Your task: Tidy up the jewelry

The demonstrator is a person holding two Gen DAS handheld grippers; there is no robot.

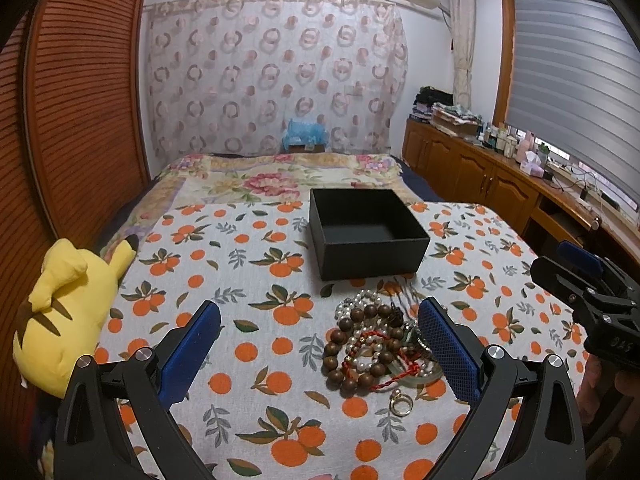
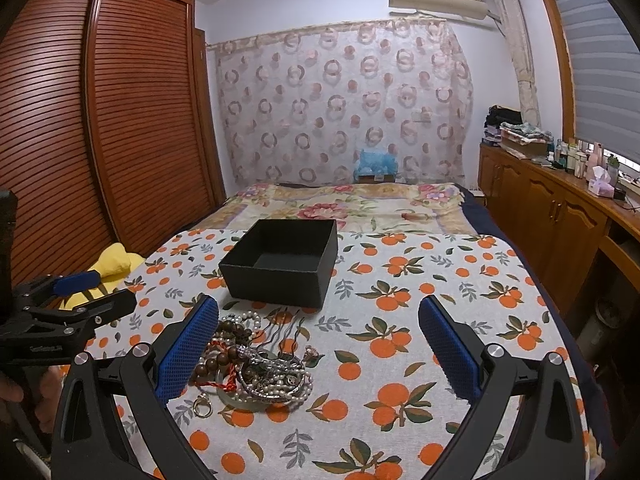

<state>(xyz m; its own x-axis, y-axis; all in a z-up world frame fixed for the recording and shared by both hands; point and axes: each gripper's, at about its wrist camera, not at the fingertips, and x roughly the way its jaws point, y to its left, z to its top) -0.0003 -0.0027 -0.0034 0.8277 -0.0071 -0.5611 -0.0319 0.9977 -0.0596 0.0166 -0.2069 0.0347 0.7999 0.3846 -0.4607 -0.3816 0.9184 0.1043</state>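
Jewelry pile [image 2: 256,364] partly behind gripper finger [image 2: 188,344]

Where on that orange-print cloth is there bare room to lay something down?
Bare cloth lies right of the black open box and tangled jewelry pile, toward the wooden cabinets; also between pile and yellow plush toy. Crowded directly before the box.

A square black box [image 1: 366,232], open and empty, stands upright on the orange-print cloth [image 1: 248,360]. Just in front of it lies a tangled heap of jewelry [image 1: 380,344]: a brown wooden bead bracelet [image 1: 352,344], white pearl strands [image 2: 276,390], a red cord [image 1: 394,376], dark hairpins [image 2: 286,330]. A gold ring [image 1: 401,403] lies just beside the heap, at its near edge.
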